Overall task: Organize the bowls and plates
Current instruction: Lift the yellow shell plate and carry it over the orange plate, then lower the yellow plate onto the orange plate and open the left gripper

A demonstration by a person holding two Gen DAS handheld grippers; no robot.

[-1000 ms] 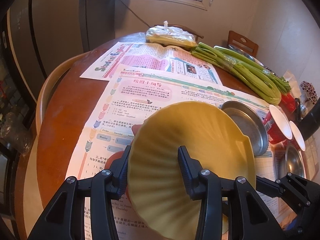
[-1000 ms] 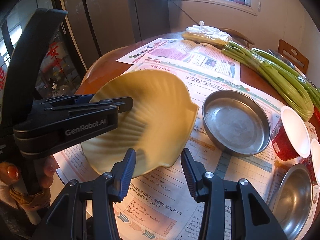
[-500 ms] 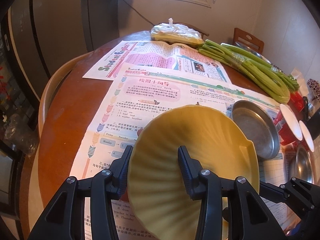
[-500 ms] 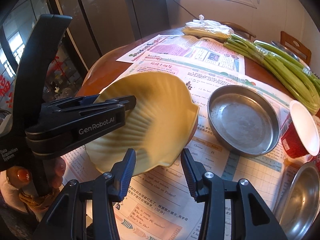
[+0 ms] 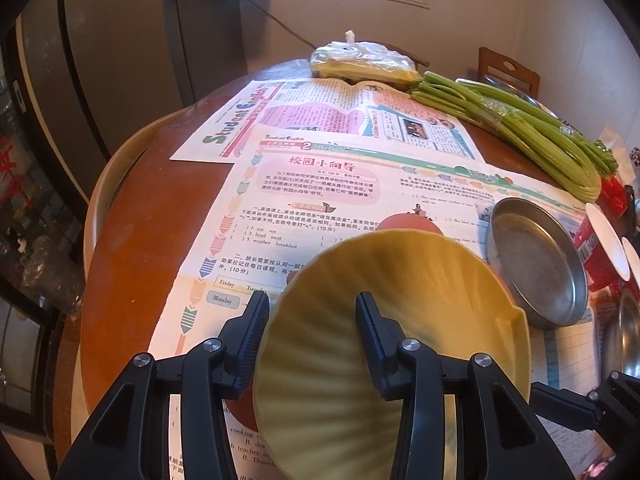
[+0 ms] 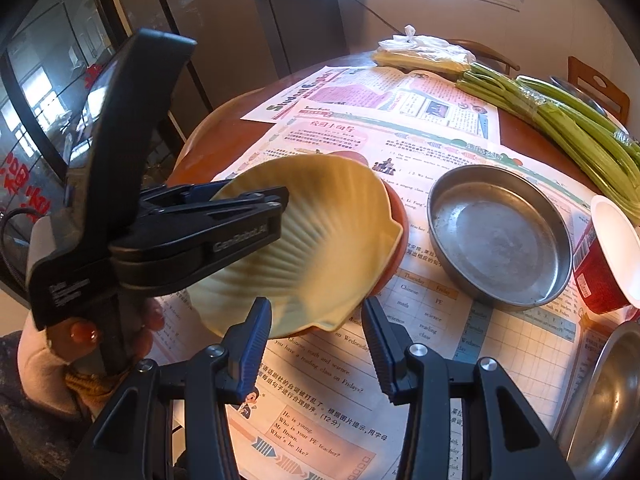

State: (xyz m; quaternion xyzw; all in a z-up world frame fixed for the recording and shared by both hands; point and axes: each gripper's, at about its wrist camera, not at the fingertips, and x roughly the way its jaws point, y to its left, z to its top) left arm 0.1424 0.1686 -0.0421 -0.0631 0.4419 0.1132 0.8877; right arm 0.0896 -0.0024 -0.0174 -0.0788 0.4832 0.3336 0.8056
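Note:
My left gripper (image 5: 308, 312) is shut on the near rim of a yellow shell-shaped plate (image 5: 404, 320), held tilted just above an orange-red plate (image 5: 408, 222) that lies under it on the newspaper. In the right wrist view the left gripper (image 6: 280, 200) clamps the yellow plate (image 6: 320, 248), and the red plate (image 6: 394, 232) shows at its right edge. My right gripper (image 6: 316, 320) is open and empty, just in front of the yellow plate. A round steel dish (image 6: 500, 236) sits to the right; it also shows in the left wrist view (image 5: 536, 264).
Newspapers (image 5: 320, 184) cover the round wooden table (image 5: 140, 240). Celery stalks (image 5: 520, 128) and a plastic bag (image 5: 360, 60) lie at the back. A red cup (image 6: 608, 256) and a steel bowl (image 6: 608, 392) stand at the right.
The left gripper has carried the yellow plate lower and forward, onto the red plate. The right gripper has stayed open close behind it.

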